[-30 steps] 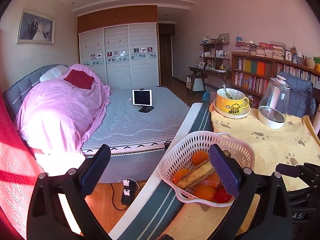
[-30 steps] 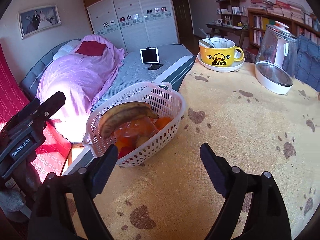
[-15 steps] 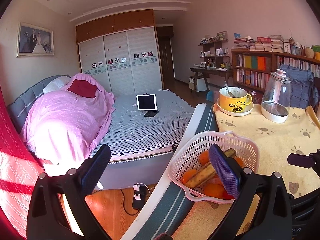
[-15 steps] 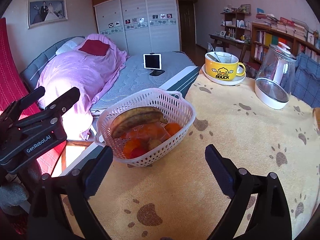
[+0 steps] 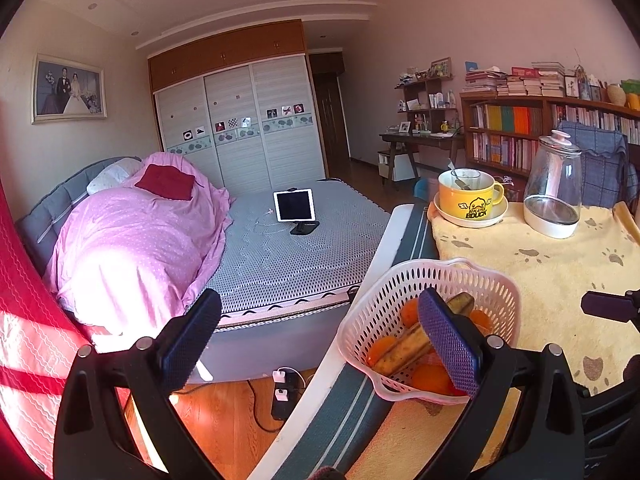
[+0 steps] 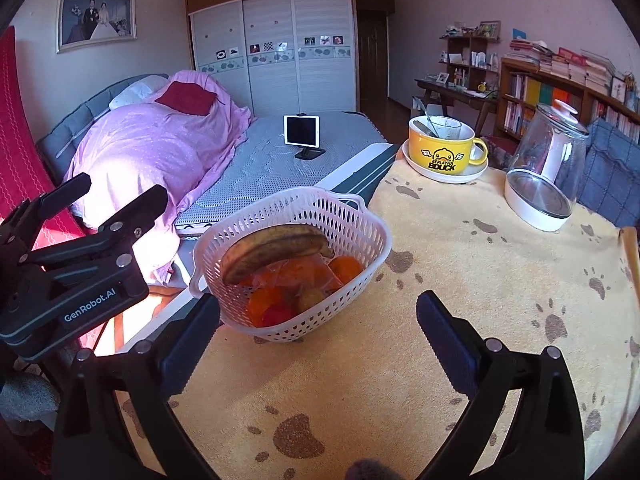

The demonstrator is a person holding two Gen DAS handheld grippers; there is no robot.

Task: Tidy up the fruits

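Both grippers, left (image 5: pixel 320 340) and right (image 6: pixel 318 332), hover spread and empty before the basket (image 6: pixel 372 248); seemingly the fruit is already gathered; next, perhaps withdraw.

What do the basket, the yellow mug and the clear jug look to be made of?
Basket: likely moulded plastic, white and slightly glossy, with regular perforations and a thin, wavy rim.
Yellow mug: probably glazed ceramic, shiny, with a printed duck.
Clear jug: transparent glass or hard plastic, cannot tell which; white opaque base and lid look plastic.
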